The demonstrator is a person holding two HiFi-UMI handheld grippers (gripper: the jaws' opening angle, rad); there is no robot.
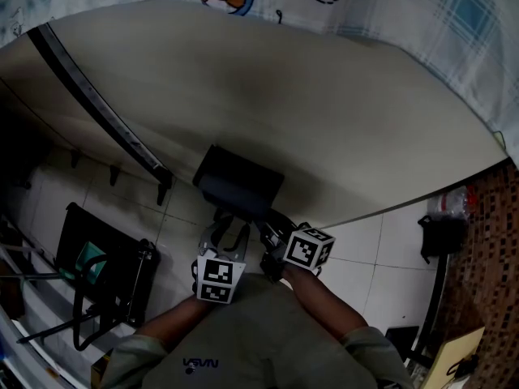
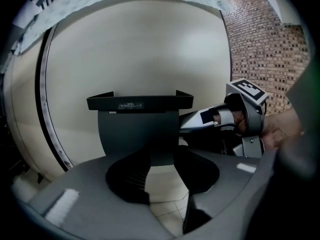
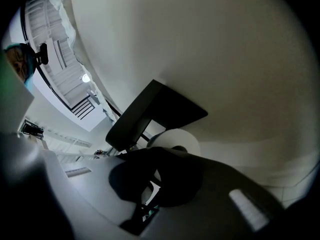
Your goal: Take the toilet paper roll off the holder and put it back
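White toilet paper roll (image 3: 179, 140) sits inside the black plastic wall-mounted holder (image 3: 157, 109), under its lid. Right gripper (image 3: 156, 170), jaws pressed together, is just before the roll; left gripper (image 2: 162, 170) stands spread, facing the holder's front.

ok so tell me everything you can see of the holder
The holder is matte black and fixed to the cream wall. On top is a flat tray with a low raised lip and a small label on its front edge; below, a plain plate hangs straight down. The white roll sits under the tray. The right gripper reaches in beneath from the side; whether it touches is unclear.
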